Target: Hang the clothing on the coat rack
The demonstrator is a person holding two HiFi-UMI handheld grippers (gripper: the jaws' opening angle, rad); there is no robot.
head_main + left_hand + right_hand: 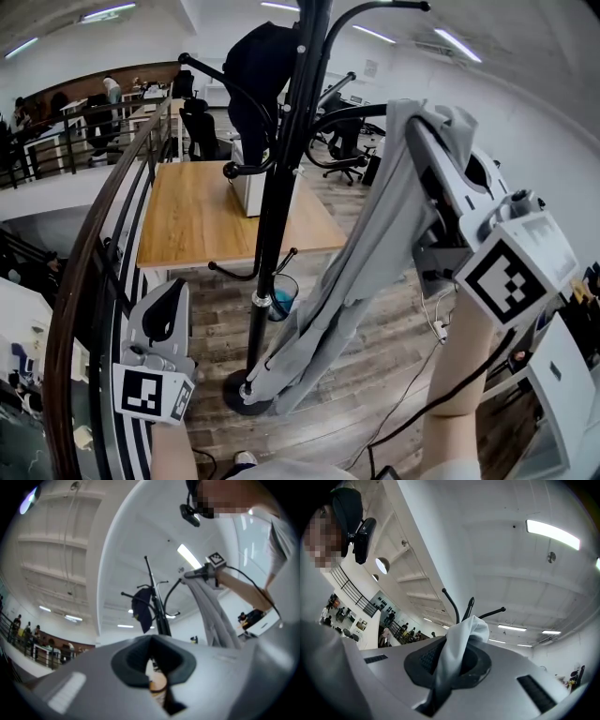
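A black coat rack (279, 187) stands on the wood floor, with a dark garment (258, 66) hanging from an upper hook. My right gripper (427, 131) is raised to the right of the pole, shut on a fold of a long grey garment (366, 253). That garment hangs down to the rack's base (246, 392). In the right gripper view the grey cloth (461, 634) bunches out between the jaws, below the rack's hook tips (457, 606). My left gripper (171, 292) is low at the left, shut with nothing in it, and points up at the rack (157, 606).
Behind the rack is a wooden table (202, 211) with a white box (248, 187) on it. A curved railing (94, 244) runs along the left. A blue bin (281, 300) sits by the pole, cables (412, 394) lie on the floor, and office chairs (202, 127) stand farther back.
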